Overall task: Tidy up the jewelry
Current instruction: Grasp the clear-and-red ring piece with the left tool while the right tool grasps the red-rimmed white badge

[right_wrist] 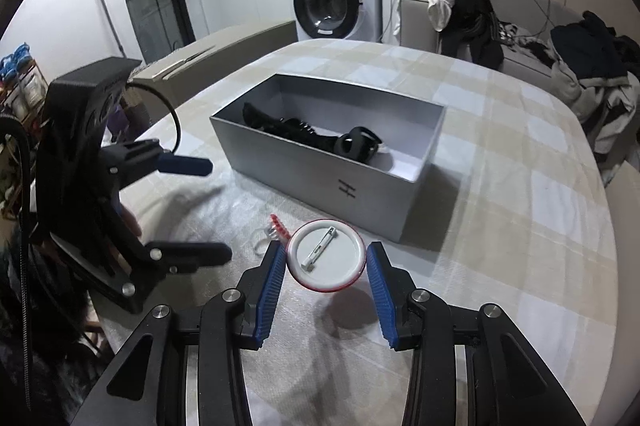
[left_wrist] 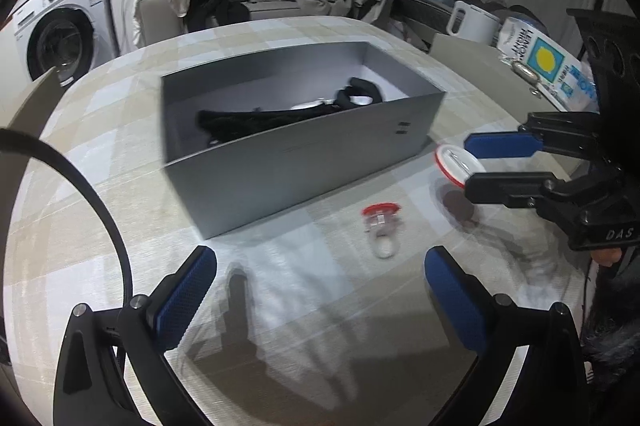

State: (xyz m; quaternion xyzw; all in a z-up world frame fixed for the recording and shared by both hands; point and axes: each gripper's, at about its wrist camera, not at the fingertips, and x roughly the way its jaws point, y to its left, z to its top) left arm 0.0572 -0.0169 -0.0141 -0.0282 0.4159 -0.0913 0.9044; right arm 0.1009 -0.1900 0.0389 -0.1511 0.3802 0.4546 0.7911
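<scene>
You are partway through, by the look of it: the gray box on the tabletop already holds some dark pieces, a long black strap or band lying along its floor and a black looped item with something white beside it, though you cannot make out exactly what each one is. Your right tool holds the round pin badge between its 2 blue pads, red rim outward and the white back with its metal pin facing the camera; the badge is lifted off the tabletop, with its shadow below it, and it sits just short of the box's near wall. That badge is not yet in the box, so carrying it over the wall and letting it go is the step in hand, as far as I can judge. Your left tool stands wide apart and holds nothing, hovering low over the tabletop. Ahead of it, between its fingers and the box, lies the red-topped toy ring with its clear band, resting on the tabletop and touched by neither tool. So 2 pieces appear left: the badge you hold and the ring. No other loose jewelry shows on the tabletop in either view.
</scene>
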